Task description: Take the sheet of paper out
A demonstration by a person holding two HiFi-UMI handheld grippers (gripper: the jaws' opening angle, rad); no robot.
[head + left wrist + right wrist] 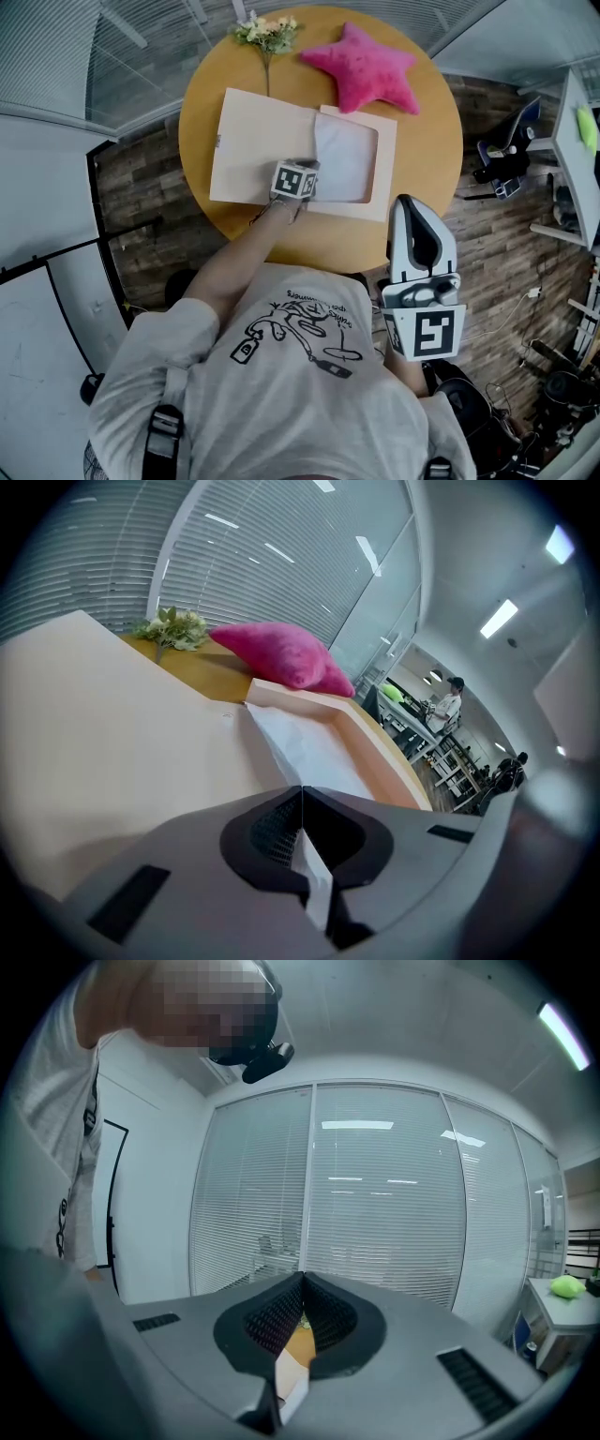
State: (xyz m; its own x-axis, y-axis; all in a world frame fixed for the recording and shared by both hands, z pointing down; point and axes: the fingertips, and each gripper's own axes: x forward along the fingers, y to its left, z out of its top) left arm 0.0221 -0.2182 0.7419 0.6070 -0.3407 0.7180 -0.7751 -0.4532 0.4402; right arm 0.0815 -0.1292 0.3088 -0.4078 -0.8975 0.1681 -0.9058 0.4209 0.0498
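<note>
A flat beige folder (262, 141) lies open on the round wooden table (427, 122). Its right half has a raised rim (375, 752), and a white sheet of paper (349, 157) lies inside it. My left gripper (302, 187) sits at the sheet's near left corner. In the left gripper view its jaws (302, 794) are shut on the paper (309, 747), whose edge rises from the folder and is pinched between the pads. My right gripper (407, 204) hangs off the table near the person's body, pointing almost level, its jaws (302, 1283) shut on nothing.
A pink star-shaped plush (364, 70) and a small bunch of flowers (267, 33) lie at the table's far side, behind the folder. Office furniture and cables (511, 155) stand on the floor to the right. Glass walls with blinds surround the room.
</note>
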